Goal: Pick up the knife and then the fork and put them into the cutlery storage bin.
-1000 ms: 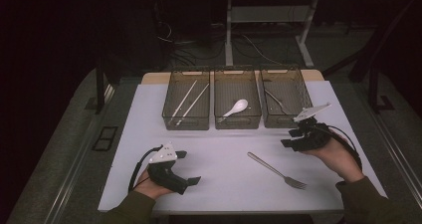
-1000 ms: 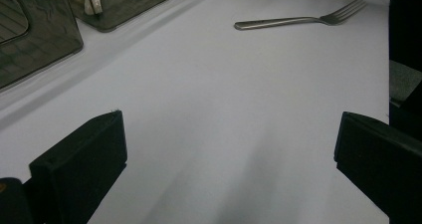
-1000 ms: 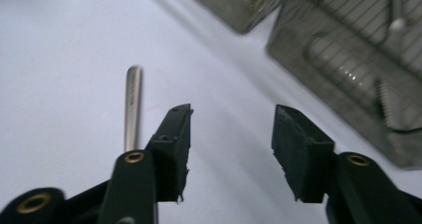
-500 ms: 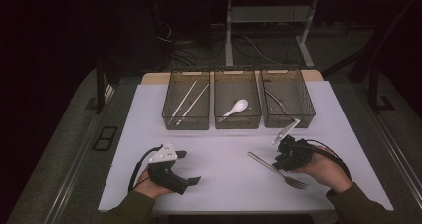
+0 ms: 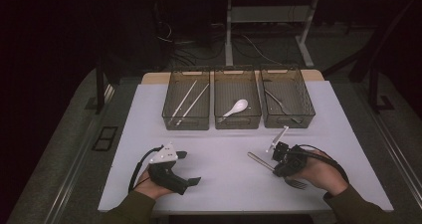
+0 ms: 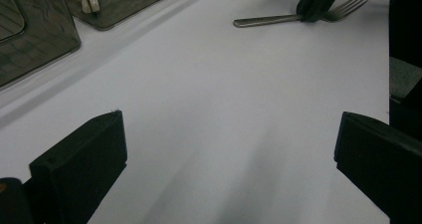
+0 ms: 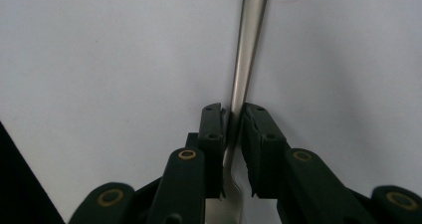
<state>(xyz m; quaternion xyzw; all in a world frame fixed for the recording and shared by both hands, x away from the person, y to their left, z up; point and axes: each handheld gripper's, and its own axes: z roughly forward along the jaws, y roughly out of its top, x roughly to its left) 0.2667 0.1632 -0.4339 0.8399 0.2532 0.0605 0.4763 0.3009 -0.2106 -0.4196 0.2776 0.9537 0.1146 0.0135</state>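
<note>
A metal fork [image 5: 259, 159] lies flat on the white table top at the front right, tines toward the person. My right gripper [image 5: 279, 167] is lowered onto it. In the right gripper view my right gripper [image 7: 234, 119] is shut on the fork [image 7: 246, 50] at its neck, the handle running away ahead. My left gripper [image 5: 189, 168] rests at the front left, open with nothing in it. In the left gripper view my left gripper [image 6: 229, 134] has its jaws spread wide over bare table, with the fork [image 6: 268, 20] far off.
Three dark mesh baskets stand in a row at the back: the left basket [image 5: 186, 125] holds chopsticks [image 5: 191, 100], the middle basket [image 5: 237, 124] a white spoon [image 5: 235, 107], the right basket [image 5: 288, 122] a metal utensil [image 5: 278, 103]. White table top [image 5: 224, 159] stretches between the grippers.
My right gripper came down and leftward from beside the right basket to the fork and closed on its neck. The left gripper has stayed put.
</note>
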